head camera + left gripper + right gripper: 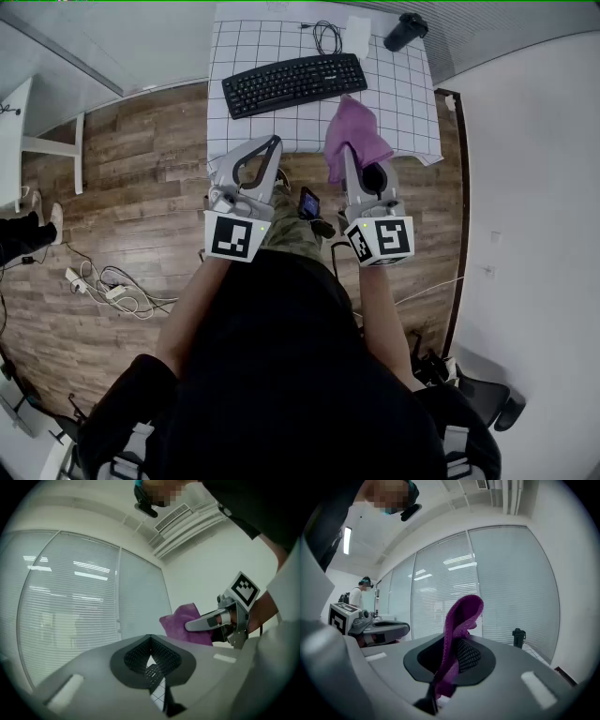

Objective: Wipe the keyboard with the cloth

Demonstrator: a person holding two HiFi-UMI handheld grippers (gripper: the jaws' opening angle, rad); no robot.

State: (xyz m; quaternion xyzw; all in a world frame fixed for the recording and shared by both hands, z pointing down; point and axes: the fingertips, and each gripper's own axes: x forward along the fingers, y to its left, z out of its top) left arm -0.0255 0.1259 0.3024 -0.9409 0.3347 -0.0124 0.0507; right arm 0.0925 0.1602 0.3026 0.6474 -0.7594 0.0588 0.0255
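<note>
A black keyboard [294,83] lies slantwise on the white gridded table [412,103]. My right gripper [349,152] is shut on a purple cloth [354,136] and holds it near the table's front edge, below the keyboard's right end. In the right gripper view the cloth [457,634] stands pinched upright between the jaws. My left gripper [274,142] hovers at the front edge, left of the cloth, jaws together with nothing in them. In the left gripper view the jaws [151,660] are closed, and the cloth [183,627] and right gripper [187,626] show to the right.
A black cable [326,36], a white sheet [358,36] and a dark bottle-like object [405,31] lie behind the keyboard. Wooden floor with cables and a power strip [98,286] spreads to the left. A white wall [525,169] runs along the right. Another person [358,597] stands far off.
</note>
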